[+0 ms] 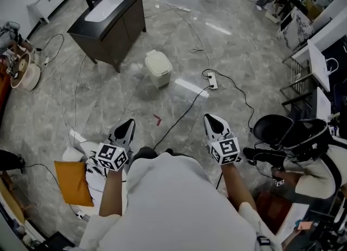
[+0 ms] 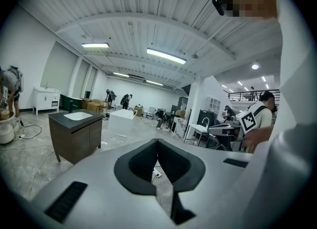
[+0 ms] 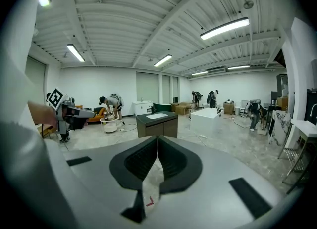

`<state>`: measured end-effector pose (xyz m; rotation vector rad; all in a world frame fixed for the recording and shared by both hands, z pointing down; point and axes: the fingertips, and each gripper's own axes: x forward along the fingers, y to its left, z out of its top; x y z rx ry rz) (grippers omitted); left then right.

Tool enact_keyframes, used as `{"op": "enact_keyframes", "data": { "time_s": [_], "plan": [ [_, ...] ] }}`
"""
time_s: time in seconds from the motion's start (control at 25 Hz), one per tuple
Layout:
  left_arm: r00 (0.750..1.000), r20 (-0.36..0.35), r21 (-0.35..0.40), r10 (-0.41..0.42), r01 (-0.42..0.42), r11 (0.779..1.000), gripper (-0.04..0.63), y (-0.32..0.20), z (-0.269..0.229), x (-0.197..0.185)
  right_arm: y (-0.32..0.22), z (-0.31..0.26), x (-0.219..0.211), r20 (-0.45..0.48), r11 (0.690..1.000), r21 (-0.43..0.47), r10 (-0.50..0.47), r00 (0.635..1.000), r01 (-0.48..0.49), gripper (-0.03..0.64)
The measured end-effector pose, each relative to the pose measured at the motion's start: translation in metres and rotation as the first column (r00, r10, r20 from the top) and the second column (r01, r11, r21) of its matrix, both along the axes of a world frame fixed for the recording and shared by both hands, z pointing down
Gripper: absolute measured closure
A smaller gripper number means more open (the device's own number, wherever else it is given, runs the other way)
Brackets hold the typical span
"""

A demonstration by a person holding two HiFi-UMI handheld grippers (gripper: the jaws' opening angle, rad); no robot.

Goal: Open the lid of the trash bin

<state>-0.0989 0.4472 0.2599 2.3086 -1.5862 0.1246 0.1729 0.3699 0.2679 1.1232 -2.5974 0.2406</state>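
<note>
Both tongs are empty and pressed shut. The left tongs [image 1: 129,122] show their jaws meeting at the tip with nothing between them in the left gripper view [image 2: 157,141], and the right tongs [image 1: 212,118] look the same in the right gripper view [image 3: 157,138]. The trash bin [image 1: 159,73] stands on the floor [image 1: 238,55], well ahead of both tongs and roughly between their lines, a little nearer the left pair. Its lid [image 1: 157,60] is down.

Several things could go wrong from here:

- **Tripping or dragging:** a dark cable [image 1: 181,117] runs across the floor between the tongs and the bin, leading to a power strip [image 1: 212,80] ahead of the right tongs. A foot could catch the cable on the way in and pull the power strip along.
- **Skidding or tipping:** the bin looks small and light. A push on the lid from closed tongs would probably slide it or knock it over rather than lift the lid.
- **Slipping off the lid:** tongs that are shut cannot pinch the lid's edge and may slip off its smooth top.
- **Clipping the cabinet:** the dark cabinet [image 1: 111,19] stands beyond the bin, ahead of the left tongs, so a wide swing on that side could hit it.
</note>
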Motion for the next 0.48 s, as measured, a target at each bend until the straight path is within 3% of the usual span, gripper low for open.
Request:
{"op": "enact_keyframes", "data": {
  "time_s": [0.48],
  "plan": [
    [1.0,0.003,-0.009,-0.011,0.011,1.0,0.577,-0.007,-0.004,0.009,-0.013,-0.002,0.006,0.007,1.0,-0.012,-0.006,1.0,0.006,0.584]
  ]
}}
